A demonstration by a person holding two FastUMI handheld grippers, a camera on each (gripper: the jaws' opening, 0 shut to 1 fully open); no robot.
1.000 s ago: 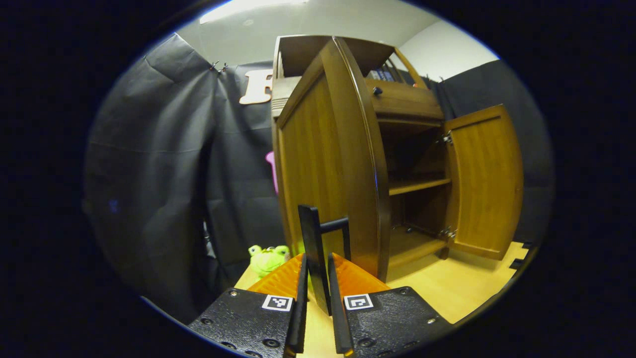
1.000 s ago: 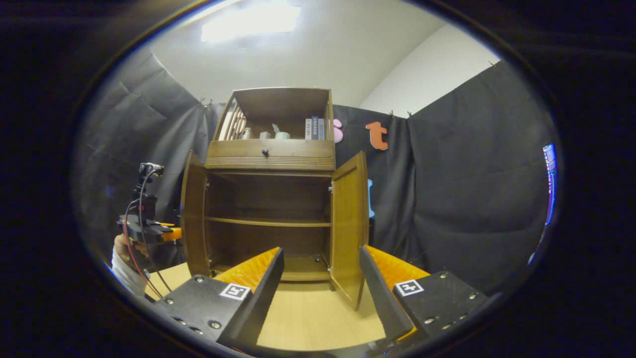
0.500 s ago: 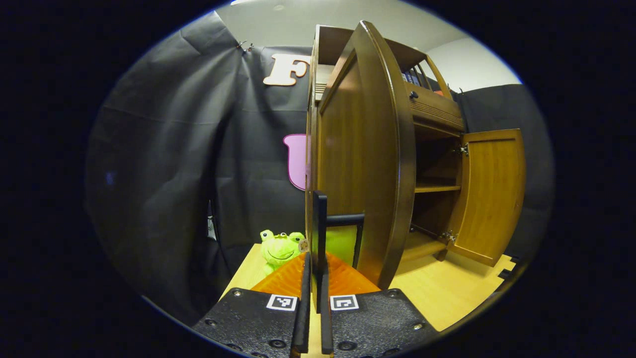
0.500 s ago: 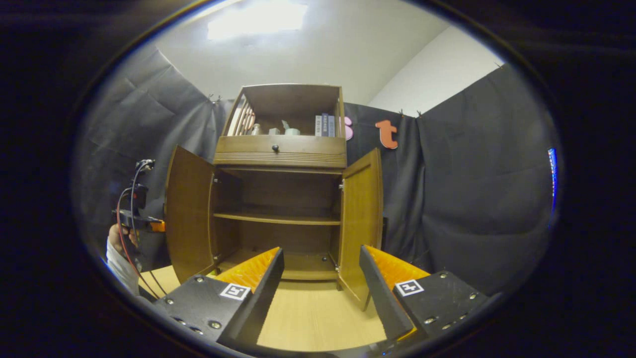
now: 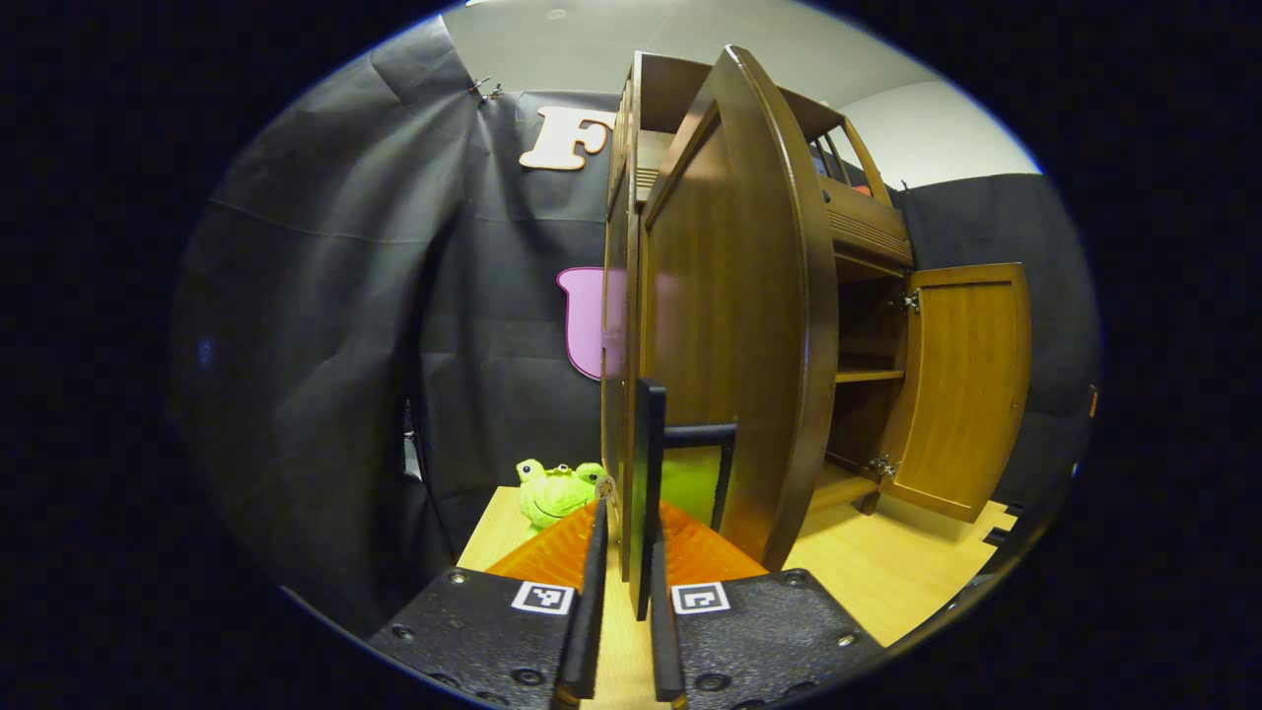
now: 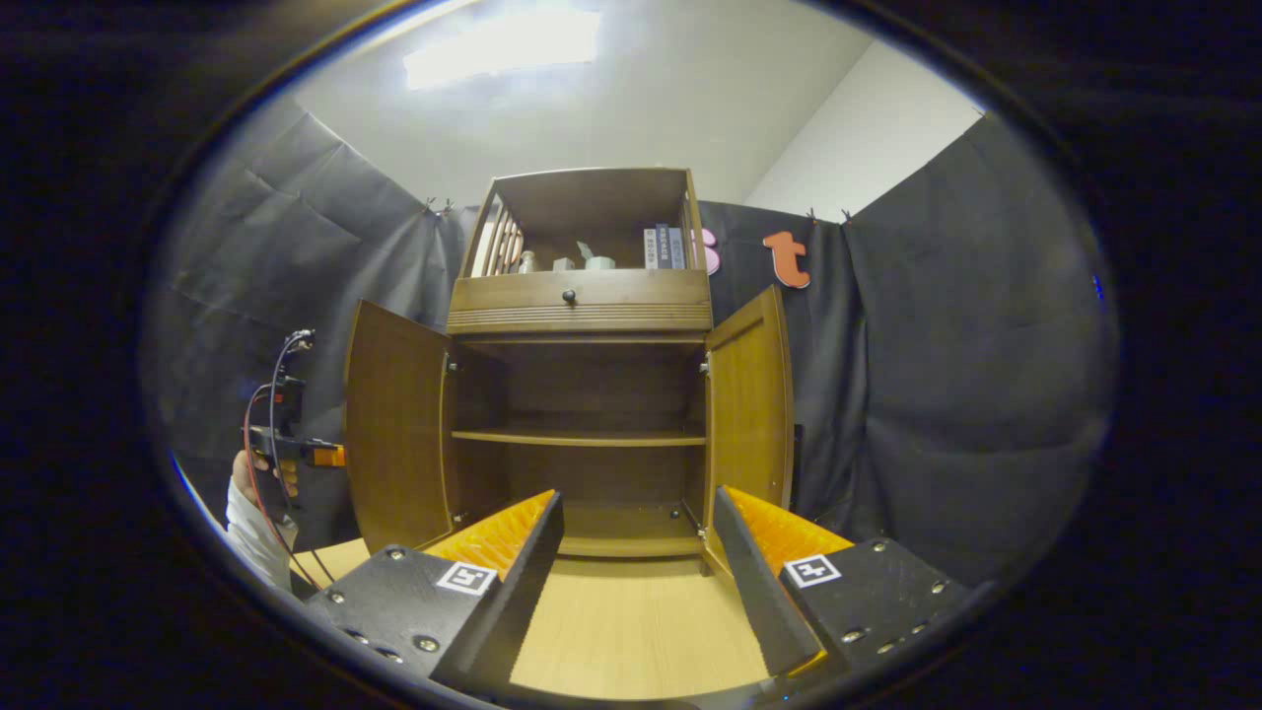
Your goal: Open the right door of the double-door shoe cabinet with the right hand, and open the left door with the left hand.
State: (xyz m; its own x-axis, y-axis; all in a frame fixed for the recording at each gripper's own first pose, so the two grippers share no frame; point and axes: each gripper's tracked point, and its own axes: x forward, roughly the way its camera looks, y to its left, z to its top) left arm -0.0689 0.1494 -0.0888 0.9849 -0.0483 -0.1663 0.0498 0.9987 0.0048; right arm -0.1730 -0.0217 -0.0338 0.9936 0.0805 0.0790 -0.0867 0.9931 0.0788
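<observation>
- Jaws of the left gripper (image 5: 621, 602) stand nearly together around the dark bar handle (image 5: 646, 493) of the left door (image 5: 735, 325); the bar sits in the narrow gap, but whether both fingers press on it cannot be told, as a sliver of space shows on one side.
- Jaws of the right gripper (image 6: 636, 582) are spread wide and hold nothing, with the light wooden worktop (image 6: 631, 631) between them.
- Shoe cabinet (image 6: 582, 394) stands on the worktop with both doors swung out; the right door (image 6: 751, 394) is seen almost edge-on in the right gripper view, so its handle is hidden.
- Left gripper view sees the left door from its outer face, which covers most of the cabinet interior; one shelf (image 5: 868, 375) and the inner face of the right door show past its edge.
- Right gripper view looks straight into the cabinet, showing the drawer (image 6: 580, 301) with its knob and small items on the top shelf, too small to name.
- Green frog toy (image 5: 557, 490) sits on the worktop beside the cabinet, partly behind the door.
- Person's hand (image 6: 242, 478) with the left gripper appears at the left rim of the right gripper view, cut off and partly behind the door.
</observation>
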